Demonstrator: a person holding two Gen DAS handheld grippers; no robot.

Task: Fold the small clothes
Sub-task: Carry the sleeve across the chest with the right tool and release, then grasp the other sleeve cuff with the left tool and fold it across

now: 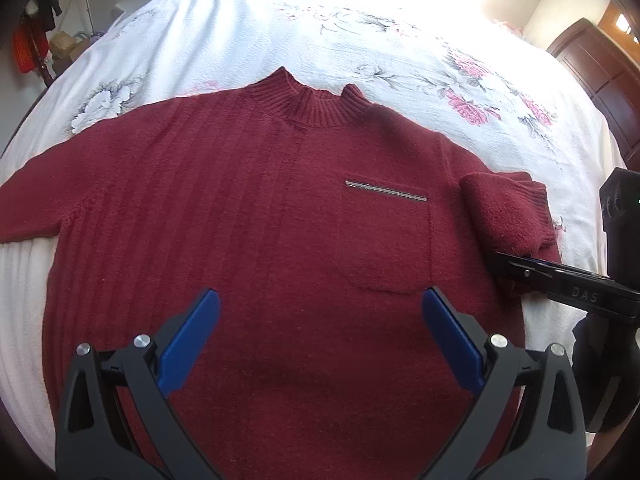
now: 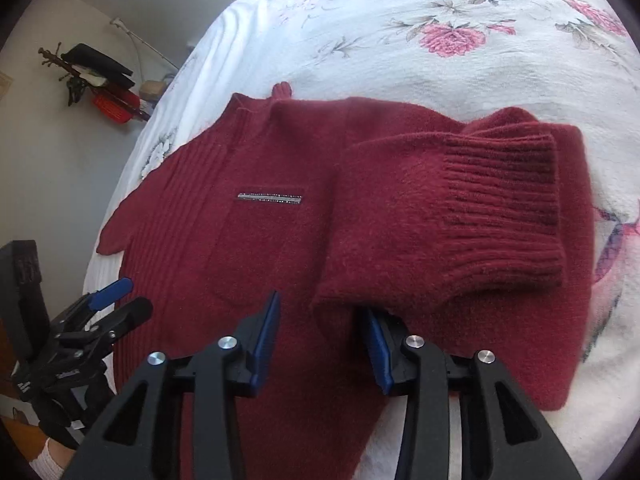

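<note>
Left gripper [image 1: 320, 312]: jaws spread wide, nothing between them; flat blue pads [image 1: 188, 344] on matte black plastic arms with round silver pins. It hovers over the lower front of the sweater [image 1: 240, 216].

Right gripper [image 2: 320, 344]: jaws parted, blue pads facing each other. The right finger [image 2: 378, 352] is tucked under the edge of the folded-over sleeve [image 2: 440, 216], the left finger lies on the body knit; no grip closed on the cloth.

Sweater: dark red, fuzzy soft knit, lying flat, front up, on the bed [image 1: 224, 32]. Vertical ribbing runs down one half of the front; the other half is plain, with a square patch pocket [image 1: 386, 248] topped by a thin, glittering silver strip [image 1: 386, 191]. Ribbed mock-neck collar [image 1: 308, 100] points away from the grippers. One sleeve lies spread out to the side; the other is doubled back on itself, its thick ribbed cuff [image 2: 504, 208] lying on top, near the pocket side.

Bedcover: white, finely crinkled fabric printed with pink roses and grey leaves.

Beyond the bed edge: a pale wall and a coat stand [image 2: 92, 76] hung with dark and red items.
</note>
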